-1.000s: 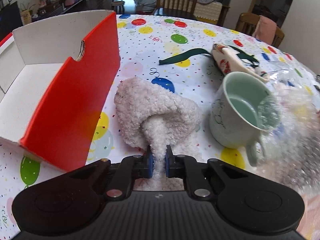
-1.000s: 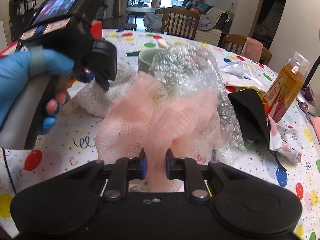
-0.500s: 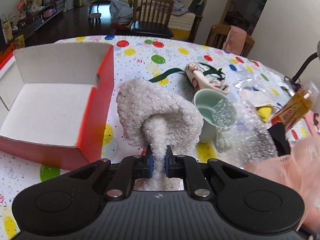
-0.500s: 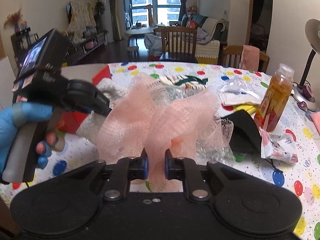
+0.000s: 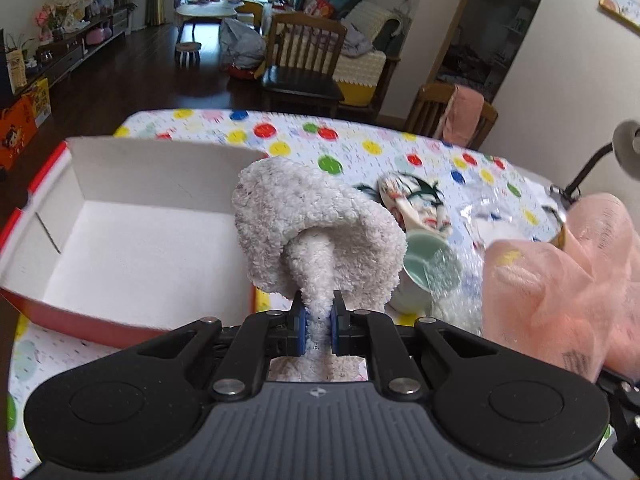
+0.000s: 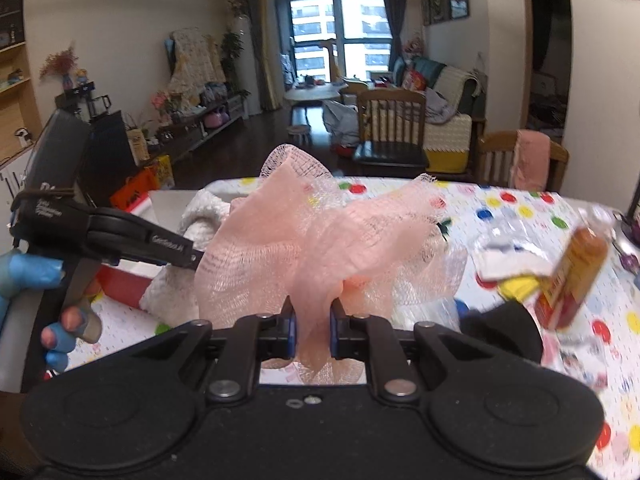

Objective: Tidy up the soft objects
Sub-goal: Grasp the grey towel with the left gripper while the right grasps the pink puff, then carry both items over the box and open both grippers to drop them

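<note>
My left gripper (image 5: 318, 326) is shut on a fluffy white towel (image 5: 316, 236) and holds it in the air beside the right wall of an open red box with a white inside (image 5: 132, 256). My right gripper (image 6: 313, 326) is shut on a pink mesh cloth (image 6: 316, 248), lifted above the table; the cloth also shows at the right of the left wrist view (image 5: 568, 280). The left gripper and the blue-gloved hand holding it (image 6: 24, 276) appear at the left of the right wrist view, with the white towel (image 6: 200, 216) behind the mesh.
On the dotted tablecloth (image 5: 360, 148) lie a pale green mug (image 5: 428, 276), bubble wrap (image 5: 460, 304), a printed pouch (image 5: 416, 204), an orange drink bottle (image 6: 576, 276), a black cloth (image 6: 504, 332) and a desk lamp (image 5: 624, 148). Wooden chairs (image 6: 392, 128) stand behind the table.
Both grippers rose higher above the table with their cloths. The left gripper now looks down into the box from further above. The pink mesh has come into the left wrist view.
</note>
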Demonstrator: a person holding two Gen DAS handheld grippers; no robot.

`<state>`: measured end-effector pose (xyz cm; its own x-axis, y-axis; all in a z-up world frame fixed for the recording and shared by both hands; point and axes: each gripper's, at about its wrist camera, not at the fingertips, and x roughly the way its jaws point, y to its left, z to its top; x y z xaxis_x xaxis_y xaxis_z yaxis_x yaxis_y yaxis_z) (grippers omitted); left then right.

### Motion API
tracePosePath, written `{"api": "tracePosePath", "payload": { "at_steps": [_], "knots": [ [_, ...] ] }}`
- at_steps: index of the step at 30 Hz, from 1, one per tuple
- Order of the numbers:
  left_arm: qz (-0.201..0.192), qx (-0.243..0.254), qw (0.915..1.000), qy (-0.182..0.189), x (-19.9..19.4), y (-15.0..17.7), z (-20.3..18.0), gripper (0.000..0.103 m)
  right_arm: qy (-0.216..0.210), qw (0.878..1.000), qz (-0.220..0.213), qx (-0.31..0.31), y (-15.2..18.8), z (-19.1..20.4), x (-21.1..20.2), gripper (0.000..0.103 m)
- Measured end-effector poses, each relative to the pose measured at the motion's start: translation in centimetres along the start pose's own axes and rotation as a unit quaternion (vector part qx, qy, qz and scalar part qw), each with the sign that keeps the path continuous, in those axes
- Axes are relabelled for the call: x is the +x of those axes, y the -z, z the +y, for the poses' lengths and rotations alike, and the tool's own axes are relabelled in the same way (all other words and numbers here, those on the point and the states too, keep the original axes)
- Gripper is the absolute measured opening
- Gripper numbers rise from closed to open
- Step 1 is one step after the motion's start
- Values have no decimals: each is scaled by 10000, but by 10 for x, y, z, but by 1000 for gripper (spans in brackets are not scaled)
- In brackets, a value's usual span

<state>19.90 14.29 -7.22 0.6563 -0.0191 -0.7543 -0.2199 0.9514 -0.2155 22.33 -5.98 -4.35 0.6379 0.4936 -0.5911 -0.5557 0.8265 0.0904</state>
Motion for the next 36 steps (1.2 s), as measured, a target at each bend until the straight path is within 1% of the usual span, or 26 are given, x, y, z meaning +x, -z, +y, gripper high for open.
{"api": "tracePosePath", "payload": {
  "at_steps": [5,10,14,19,25,27,29,34,36],
  "knots": [
    [-232,-78,9997,-63,-22,-19,22,11,-241,9996,-103,-144,-25,11,18,14],
    [-445,-155,9985,-265,-37,-39,49,11,-478,9980,-159,-384,-45,36,38,14],
    [-417,-213,9981,-398,-39,-52,74,11,-663,9962,-118,-556,-58,57,54,14],
    [-442,-237,9965,-666,-38,-63,102,11,-863,9933,14,-774,-71,84,80,14],
    [-345,-339,9943,-948,-31,-73,138,11,-1030,9893,235,-1010,-79,117,114,14],
    [-337,-339,9930,-1083,-26,-76,150,11,-1008,9884,316,-1095,-80,126,127,14],
    [-296,-331,9925,-1140,-19,-77,161,11,-1006,9872,412,-1165,-81,134,140,14],
    [37,-502,9936,-1012,8,-81,188,11,-992,9836,626,-1373,-80,154,168,15],
    [128,-567,9926,-1062,18,-81,198,11,-1001,9814,718,-1472,-79,161,178,15]
  ]
}}
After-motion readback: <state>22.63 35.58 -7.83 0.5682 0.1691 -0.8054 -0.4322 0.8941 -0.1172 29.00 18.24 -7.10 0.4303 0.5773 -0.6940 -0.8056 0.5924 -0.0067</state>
